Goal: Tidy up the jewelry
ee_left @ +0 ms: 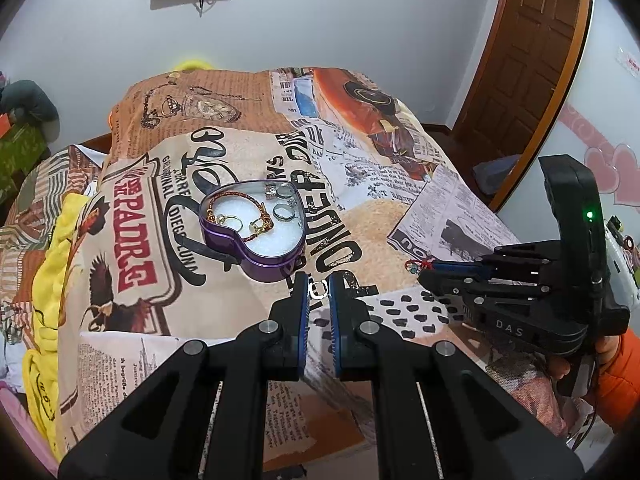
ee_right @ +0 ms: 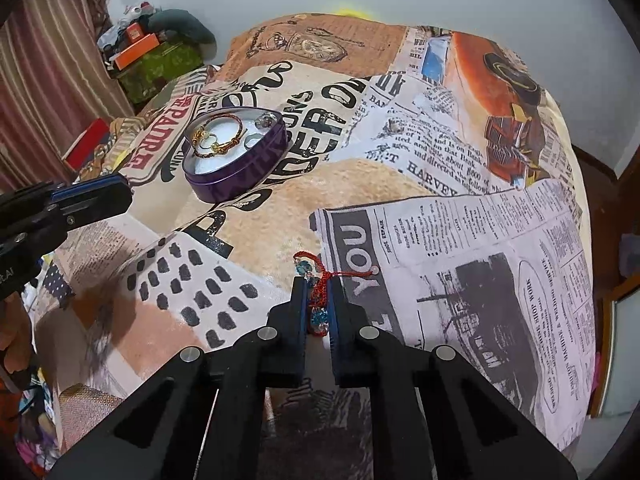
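A: Count?
B: One purple heart tin [ee_left: 256, 254] on the bed cover [ee_left: 372, 216]; one braided bracelet [ee_left: 240, 196] inside, rings unclear.
A: Jaws?
B: Left gripper [ee_left: 319, 290] clamps one silver ring [ee_left: 318, 290]; right gripper [ee_right: 319, 300] clamps one red beaded bracelet [ee_right: 318, 288].

A newspaper-print patchwork bedspread [ee_left: 400, 216] covers the bed (yellow blanket [ee_left: 48, 320] at its edge); brown panelled wooden door [ee_left: 532, 64] beyond.

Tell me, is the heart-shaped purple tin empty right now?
No, the heart-shaped purple tin already holds a braided bracelet and several rings on white padding.
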The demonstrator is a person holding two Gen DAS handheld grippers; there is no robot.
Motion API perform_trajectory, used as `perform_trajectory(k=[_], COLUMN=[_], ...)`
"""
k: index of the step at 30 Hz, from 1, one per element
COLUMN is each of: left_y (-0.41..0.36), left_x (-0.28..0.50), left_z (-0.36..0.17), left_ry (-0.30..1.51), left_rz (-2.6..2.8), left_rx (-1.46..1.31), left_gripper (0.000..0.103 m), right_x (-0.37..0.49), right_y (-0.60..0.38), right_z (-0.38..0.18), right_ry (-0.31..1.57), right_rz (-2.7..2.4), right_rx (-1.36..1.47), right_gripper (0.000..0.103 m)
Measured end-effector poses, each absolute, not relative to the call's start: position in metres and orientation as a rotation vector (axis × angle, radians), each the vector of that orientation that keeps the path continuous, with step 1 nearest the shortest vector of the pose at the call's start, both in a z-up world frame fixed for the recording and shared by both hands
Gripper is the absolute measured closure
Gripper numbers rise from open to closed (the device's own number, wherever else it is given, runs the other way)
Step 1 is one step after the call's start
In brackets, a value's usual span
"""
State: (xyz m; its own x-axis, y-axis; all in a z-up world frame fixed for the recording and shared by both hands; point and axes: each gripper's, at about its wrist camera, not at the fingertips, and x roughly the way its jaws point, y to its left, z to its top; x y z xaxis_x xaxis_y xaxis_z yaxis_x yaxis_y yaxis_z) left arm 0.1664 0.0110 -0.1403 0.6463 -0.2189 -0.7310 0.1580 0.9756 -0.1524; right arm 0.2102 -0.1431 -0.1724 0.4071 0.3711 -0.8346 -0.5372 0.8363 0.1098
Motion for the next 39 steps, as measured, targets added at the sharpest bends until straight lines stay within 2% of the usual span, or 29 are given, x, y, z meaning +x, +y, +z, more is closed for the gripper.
perform_trajectory(k=[20,39], left_y=[0.042,0.07], left_x=[0.17,0.214], left_z=[-0.116,-0.127], left_ry=[0.764,0.777], left_rz=[-0.154,-0.128], left_rx=[-0.096,-0.128], left_gripper=[0.095,0.095], right_x=[0.207,0.249], right_y=[-0.097,-0.06], right_z=[-0.11,-0.106], right_ry=[0.823,0.824], right_rz=[0.649,0.68], right_rx=[-0.181,-0.109], right_gripper=[0.095,0.095])
